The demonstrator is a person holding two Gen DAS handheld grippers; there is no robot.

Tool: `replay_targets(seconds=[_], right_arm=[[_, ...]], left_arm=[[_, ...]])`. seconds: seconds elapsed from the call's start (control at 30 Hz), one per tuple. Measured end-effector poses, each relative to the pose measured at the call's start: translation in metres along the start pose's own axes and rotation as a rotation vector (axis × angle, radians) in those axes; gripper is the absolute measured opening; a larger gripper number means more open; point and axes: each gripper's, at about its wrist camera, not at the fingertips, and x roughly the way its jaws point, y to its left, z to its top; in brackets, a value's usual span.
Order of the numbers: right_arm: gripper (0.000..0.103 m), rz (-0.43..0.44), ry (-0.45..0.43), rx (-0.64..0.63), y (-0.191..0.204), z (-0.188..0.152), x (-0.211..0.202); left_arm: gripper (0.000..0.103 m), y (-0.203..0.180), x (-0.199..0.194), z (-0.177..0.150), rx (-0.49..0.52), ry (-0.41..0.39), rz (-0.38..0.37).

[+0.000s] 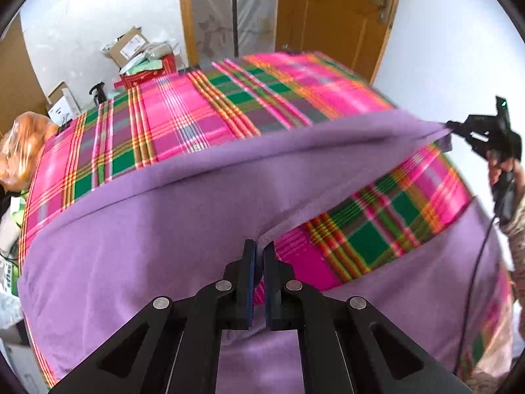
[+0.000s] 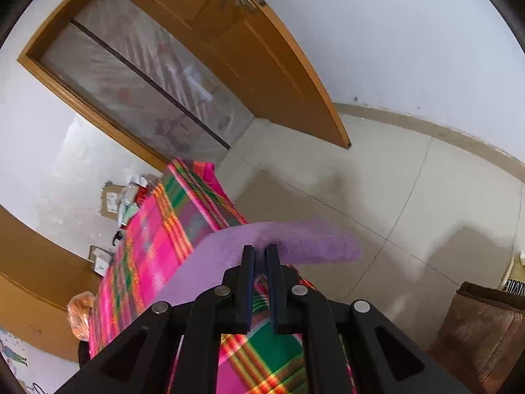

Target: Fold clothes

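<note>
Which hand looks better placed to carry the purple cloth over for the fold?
Probably the right gripper: it pinches a lifted corner of the purple cloth in the air. The left gripper pinches an edge low, near the plaid sheet.

Purple garment: soft matt fleece; plaid sheet at 12: smooth woven cloth; grippers: matt black plastic.

A big flat top is covered all over by a plaid cloth in pink, green and orange. A soft purple cloth lies right on the plaid cloth. Its far edge is lifted up off the plaid.
</note>
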Motion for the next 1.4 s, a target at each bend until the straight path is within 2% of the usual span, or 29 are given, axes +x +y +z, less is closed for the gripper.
replay_targets(seconds=[0.03, 0.07, 0.2, 0.4, 0.57, 0.67, 0.77, 0.9, 0.97, 1.03, 1.07, 1.13, 1.4], right_arm=[[0.002, 0.003, -0.014, -0.005, 0.002, 0.001, -0.007], [0.001, 0.001, -0.029, -0.01, 0.004, 0.002, -0.013], [0.001, -0.037, -0.072, -0.028, -0.002, 0.004, -0.034], [0.002, -0.086, -0.014, -0.054, -0.013, -0.009, -0.025], [0.002, -0.088, 0.009, -0.178, 0.017, -0.018, -0.011], [0.021, -0.112, 0.046, -0.233, 0.029, -0.021, 0.006], [0.038, -0.095, 0.106, -0.189, 0.024, -0.023, 0.024], [0.039, -0.045, 0.171, -0.088, 0.01, -0.026, 0.041], [0.035, -0.006, 0.183, -0.062, 0.007, -0.028, 0.044], [0.02, -0.005, 0.177, -0.059, 0.007, -0.031, 0.045], [0.017, -0.013, 0.17, -0.064, 0.008, -0.031, 0.045], [0.006, -0.014, 0.155, -0.081, 0.01, -0.03, 0.041], [0.005, 0.011, 0.027, -0.095, 0.014, -0.016, 0.0]], left_arm=[[0.004, 0.0, -0.005, -0.002, 0.0, -0.002, -0.01], [0.004, -0.001, -0.007, -0.006, 0.005, 0.005, -0.021], [0.004, -0.006, -0.013, -0.021, 0.021, 0.035, -0.06], [0.004, -0.013, 0.005, -0.032, 0.028, 0.105, -0.076], [0.005, -0.016, 0.016, -0.03, 0.035, 0.142, -0.067], [0.005, -0.012, 0.022, -0.03, 0.012, 0.157, -0.074], [0.006, -0.009, 0.023, -0.03, -0.006, 0.159, -0.088], [0.006, -0.011, 0.024, -0.029, -0.005, 0.161, -0.085], [0.006, -0.011, 0.023, -0.03, -0.014, 0.16, -0.087], [0.006, -0.01, 0.022, -0.031, -0.021, 0.159, -0.092], [0.006, -0.01, 0.021, -0.031, -0.025, 0.158, -0.096], [0.006, -0.01, 0.019, -0.029, -0.027, 0.155, -0.099], [0.006, -0.016, 0.009, -0.023, -0.008, 0.14, -0.133]])
